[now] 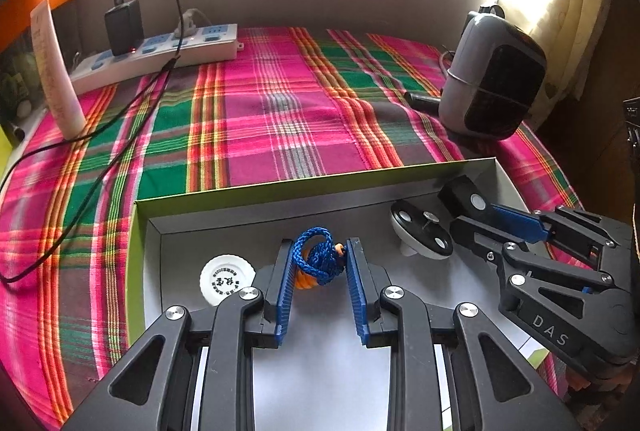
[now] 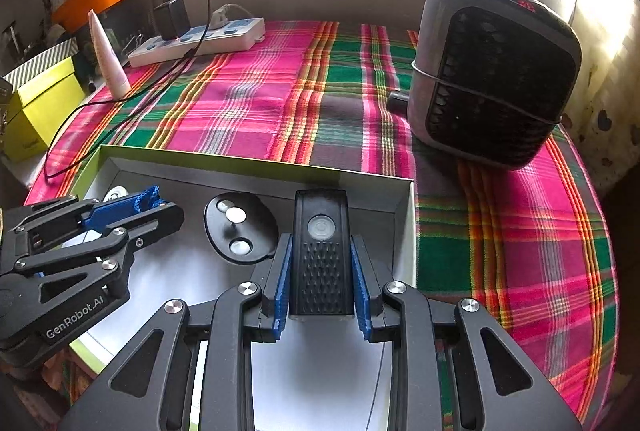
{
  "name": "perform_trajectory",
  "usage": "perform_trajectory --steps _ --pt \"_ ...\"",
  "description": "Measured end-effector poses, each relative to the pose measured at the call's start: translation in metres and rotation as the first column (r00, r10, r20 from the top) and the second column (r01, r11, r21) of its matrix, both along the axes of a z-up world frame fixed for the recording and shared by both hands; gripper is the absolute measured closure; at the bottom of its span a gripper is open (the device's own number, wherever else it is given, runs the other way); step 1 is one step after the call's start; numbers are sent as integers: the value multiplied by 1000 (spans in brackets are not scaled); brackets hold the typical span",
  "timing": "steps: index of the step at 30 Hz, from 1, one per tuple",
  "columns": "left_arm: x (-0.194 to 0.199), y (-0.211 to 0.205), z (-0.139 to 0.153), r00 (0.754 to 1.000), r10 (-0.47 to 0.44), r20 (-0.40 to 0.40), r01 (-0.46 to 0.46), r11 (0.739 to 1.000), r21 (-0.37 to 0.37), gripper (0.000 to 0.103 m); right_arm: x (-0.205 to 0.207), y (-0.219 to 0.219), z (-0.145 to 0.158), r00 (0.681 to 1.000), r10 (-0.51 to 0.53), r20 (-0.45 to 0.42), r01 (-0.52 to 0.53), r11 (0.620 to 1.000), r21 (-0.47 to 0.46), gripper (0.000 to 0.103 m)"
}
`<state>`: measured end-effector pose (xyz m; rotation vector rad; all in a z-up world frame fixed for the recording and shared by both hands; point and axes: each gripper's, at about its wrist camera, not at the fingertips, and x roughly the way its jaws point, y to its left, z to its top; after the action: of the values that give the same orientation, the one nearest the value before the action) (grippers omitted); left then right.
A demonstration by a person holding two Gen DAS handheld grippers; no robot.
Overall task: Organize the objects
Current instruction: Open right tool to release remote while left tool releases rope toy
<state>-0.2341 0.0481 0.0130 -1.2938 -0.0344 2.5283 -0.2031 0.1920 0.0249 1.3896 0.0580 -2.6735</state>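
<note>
Inside the shallow green-edged white cardboard box (image 1: 248, 197), the left gripper (image 1: 319, 263) clamps a blue-and-orange braided cord bundle (image 1: 318, 259); the right gripper (image 2: 321, 263) clamps a black rectangular device with a round button (image 2: 321, 247), seemingly a lighter.

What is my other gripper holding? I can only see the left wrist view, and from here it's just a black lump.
Observer: The right gripper holds a black rectangular device with a round power button on top.
Operator: Is it squeezed tight?
Observer: Both blue pads press its sides, over the white box.
Operator: Is that grey thing by the box a speaker?
Observer: The grey appliance has a dark grille front and a small red display on top; its exact kind is unclear.
Operator: Anything past the white tube?
Observer: Yes, a yellow-green box sits at the table's left edge.
</note>
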Motion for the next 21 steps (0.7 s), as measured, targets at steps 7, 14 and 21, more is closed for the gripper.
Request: perform_trajectory --steps 7,14,21 --pt "-1 0 0 1000 -1 1 1 1000 -1 80 0 -1 -2 1000 3 1 -3 1000 6 75" --pt "0 0 0 1000 -4 2 4 1000 -3 76 -1 -1 -2 1000 -5 1 5 1000 6 75" --pt "1 0 0 1000 -5 4 5 1000 0 70 0 -1 1 1000 -17 -7 17 1000 -2 75"
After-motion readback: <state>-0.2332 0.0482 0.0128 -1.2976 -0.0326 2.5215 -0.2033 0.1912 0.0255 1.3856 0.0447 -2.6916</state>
